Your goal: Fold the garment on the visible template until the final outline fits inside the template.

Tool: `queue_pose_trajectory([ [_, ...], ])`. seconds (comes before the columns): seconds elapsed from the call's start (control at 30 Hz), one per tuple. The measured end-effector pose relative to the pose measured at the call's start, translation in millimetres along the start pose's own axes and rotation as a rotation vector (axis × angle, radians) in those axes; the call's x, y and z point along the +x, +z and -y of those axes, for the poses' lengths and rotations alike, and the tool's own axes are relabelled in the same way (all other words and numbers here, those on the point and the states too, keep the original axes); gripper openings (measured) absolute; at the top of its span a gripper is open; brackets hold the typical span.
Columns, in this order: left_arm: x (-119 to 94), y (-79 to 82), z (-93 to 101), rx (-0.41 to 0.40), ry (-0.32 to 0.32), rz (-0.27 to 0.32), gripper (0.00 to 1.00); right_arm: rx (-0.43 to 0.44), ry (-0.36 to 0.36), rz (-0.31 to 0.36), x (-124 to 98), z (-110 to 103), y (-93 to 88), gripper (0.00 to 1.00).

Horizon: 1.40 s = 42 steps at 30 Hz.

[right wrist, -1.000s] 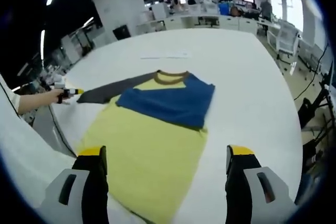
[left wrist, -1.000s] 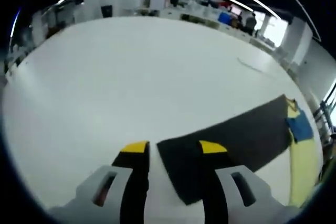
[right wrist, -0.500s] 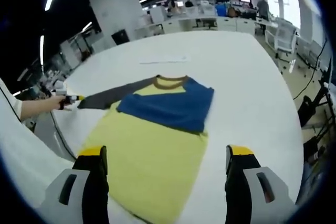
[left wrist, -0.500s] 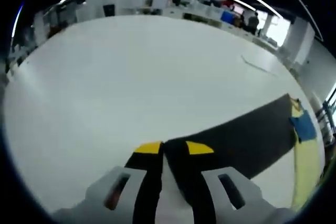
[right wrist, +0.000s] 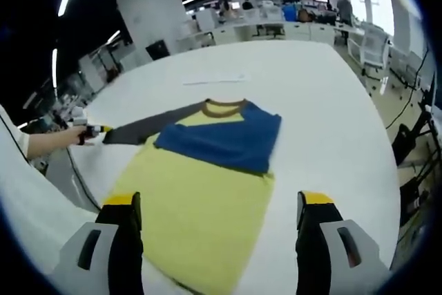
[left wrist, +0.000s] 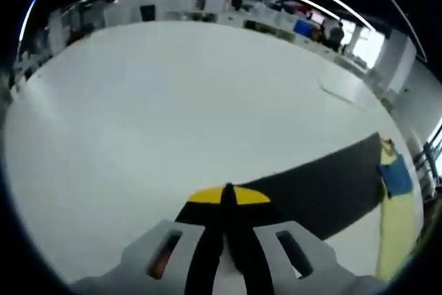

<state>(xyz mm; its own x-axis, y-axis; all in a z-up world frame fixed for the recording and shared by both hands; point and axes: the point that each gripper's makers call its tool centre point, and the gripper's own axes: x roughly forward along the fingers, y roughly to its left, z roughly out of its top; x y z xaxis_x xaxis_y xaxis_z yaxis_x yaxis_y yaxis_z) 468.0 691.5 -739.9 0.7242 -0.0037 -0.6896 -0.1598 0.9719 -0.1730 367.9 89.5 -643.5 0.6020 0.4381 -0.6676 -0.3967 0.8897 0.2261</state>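
Note:
A yellow shirt (right wrist: 200,198) lies flat on the white table (right wrist: 324,101), with a brown collar (right wrist: 224,106) at its far end. A blue sleeve section (right wrist: 221,136) is folded across the chest. The dark grey sleeve (right wrist: 145,128) stretches out to the left. My left gripper (left wrist: 228,195) is shut on the cuff end of that dark sleeve (left wrist: 318,184), and the same gripper (right wrist: 90,130) appears in the right gripper view, held by a hand (right wrist: 52,141). My right gripper (right wrist: 217,200) hovers open above the shirt's near hem, holding nothing.
A thin pale sheet (right wrist: 214,77) lies flat on the table beyond the collar. The table's right edge (right wrist: 387,164) drops off towards chairs and a walkway. Desks and people fill the far background. A white-clad arm (right wrist: 21,191) is at my left.
The left gripper's jaws have shut on the cuff end of the dark sleeve. The right gripper and the shirt have hardly moved.

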Motion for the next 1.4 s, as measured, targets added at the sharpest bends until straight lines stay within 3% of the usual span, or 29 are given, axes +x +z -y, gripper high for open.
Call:
queue_pose_trajectory([
  [0.4, -7, 16.2, -0.7, -0.168, -0.065, 0.068, 0.0, 0.005, 0.009, 0.009, -1, 0, -1.5, 0.93],
  [0.67, -19, 25.7, 20.6, -0.208, -0.108, 0.097, 0.0, 0.011, 0.013, 0.021, -2, 1, -2.9, 0.92],
  [0.73, -23, 25.5, 38.0, -0.162, -0.13, 0.094, 0.0, 0.002, 0.008, 0.009, -1, 2, -6.8, 0.91],
  [0.87, -30, 30.2, 62.5, -0.167, -0.169, 0.11, 0.0, -0.003, 0.014, 0.008, -3, 1, -10.8, 0.91],
  [1.23, -59, 58.5, 130.2, -0.105, -0.26, 0.161, 0.0, 0.016, 0.007, 0.031, -14, 9, -20.6, 0.92],
  [1.4, -74, 68.5, 160.4, -0.086, -0.306, 0.186, 0.0, -0.027, -0.012, 0.025, -19, 13, -22.6, 0.92],
])
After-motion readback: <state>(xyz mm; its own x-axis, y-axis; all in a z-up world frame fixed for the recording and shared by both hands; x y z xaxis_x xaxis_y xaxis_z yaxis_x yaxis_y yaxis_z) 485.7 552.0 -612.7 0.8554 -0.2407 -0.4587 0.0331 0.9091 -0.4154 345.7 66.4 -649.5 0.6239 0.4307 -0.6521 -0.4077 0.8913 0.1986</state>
